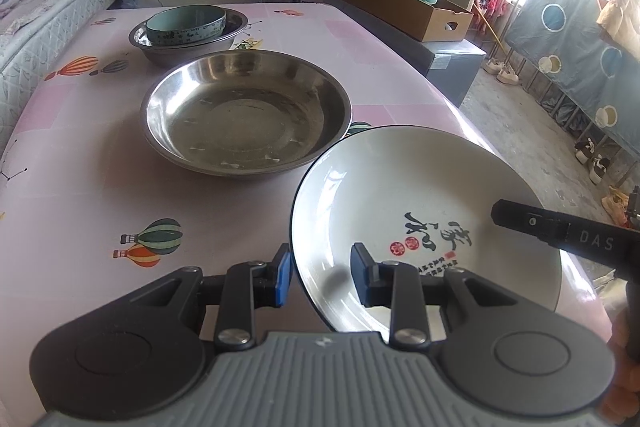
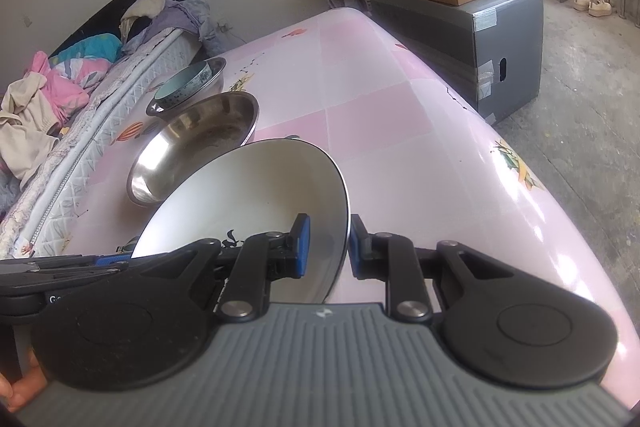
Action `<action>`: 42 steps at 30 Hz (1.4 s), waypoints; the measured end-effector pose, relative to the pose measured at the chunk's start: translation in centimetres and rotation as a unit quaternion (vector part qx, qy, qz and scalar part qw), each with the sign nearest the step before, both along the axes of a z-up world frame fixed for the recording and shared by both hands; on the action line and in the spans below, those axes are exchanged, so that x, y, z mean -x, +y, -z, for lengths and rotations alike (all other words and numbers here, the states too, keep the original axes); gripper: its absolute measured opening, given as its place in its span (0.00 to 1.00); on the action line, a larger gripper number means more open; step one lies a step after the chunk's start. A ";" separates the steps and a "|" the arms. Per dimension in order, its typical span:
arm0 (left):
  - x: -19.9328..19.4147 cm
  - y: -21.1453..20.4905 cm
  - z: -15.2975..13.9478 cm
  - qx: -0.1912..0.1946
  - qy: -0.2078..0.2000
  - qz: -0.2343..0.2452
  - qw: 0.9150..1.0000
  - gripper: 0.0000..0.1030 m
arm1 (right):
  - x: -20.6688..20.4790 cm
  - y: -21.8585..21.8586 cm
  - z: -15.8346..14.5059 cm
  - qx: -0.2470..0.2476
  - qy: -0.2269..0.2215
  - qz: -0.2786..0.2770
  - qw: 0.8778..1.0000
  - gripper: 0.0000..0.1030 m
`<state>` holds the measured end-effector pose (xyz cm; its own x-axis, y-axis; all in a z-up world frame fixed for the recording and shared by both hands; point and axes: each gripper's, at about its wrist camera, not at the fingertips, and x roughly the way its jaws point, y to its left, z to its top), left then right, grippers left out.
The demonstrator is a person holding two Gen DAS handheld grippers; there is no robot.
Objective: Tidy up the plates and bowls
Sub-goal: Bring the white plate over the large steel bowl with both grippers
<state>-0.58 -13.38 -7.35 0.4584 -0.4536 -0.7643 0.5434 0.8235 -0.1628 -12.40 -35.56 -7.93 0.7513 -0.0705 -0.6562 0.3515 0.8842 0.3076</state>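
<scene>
You see two steel bowls [image 1: 246, 115], one blue bowl [image 1: 186, 25] behind them, and one white plate [image 1: 420, 195] near the table [image 1: 80, 187] edge, pinched by your left hand-held gripper [image 1: 322, 277] and right hand-held gripper [image 2: 329, 247].

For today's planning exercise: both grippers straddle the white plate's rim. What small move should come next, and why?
Probably lift the white plate slightly and carry it toward the large steel bowl. The left gripper and right gripper each straddle its rim on opposite sides, and the bowl sits empty just beyond.

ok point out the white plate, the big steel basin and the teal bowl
white plate [image 1: 400, 187]: left wrist view, on its bare inner face.
big steel basin [image 1: 244, 119]: left wrist view, on its inner bottom.
teal bowl [image 1: 188, 27]: left wrist view, on its outer wall.
</scene>
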 end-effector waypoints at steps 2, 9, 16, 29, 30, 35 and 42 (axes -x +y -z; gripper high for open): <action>0.0 0.1 -0.1 0.001 -0.001 -0.001 1.000 0.30 | 0.0 0.0 -0.1 0.001 -0.001 0.000 1.000 0.19; -0.1 0.6 -0.6 0.004 -0.006 -0.007 1.000 0.30 | -0.1 0.3 -0.6 0.004 -0.007 -0.005 1.000 0.19; -0.3 1.3 -1.0 0.007 -0.009 -0.018 1.000 0.30 | -0.7 0.9 -1.2 0.006 -0.011 -0.013 1.000 0.19; -1.1 3.1 -1.5 0.015 -0.015 -0.042 0.999 0.30 | -2.4 2.0 -1.8 0.010 -0.013 -0.033 0.999 0.19; -1.1 3.3 -1.6 0.016 -0.016 -0.044 0.999 0.30 | -2.6 2.2 -1.9 0.010 -0.014 -0.035 0.999 0.19; -1.6 4.0 -1.8 0.020 -0.018 -0.053 0.998 0.30 | -3.6 2.9 -2.2 0.012 -0.016 -0.044 0.999 0.19; -2.4 5.0 -1.8 0.022 -0.019 -0.066 0.997 0.30 | -4.9 3.8 -2.7 0.015 -0.021 -0.056 0.998 0.19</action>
<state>1.84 -8.39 -5.50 0.5457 -0.4191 -0.7257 0.4365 0.8814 -0.1808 -7.52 -31.72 -5.22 0.7826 -0.0039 -0.6225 0.2377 0.9261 0.2931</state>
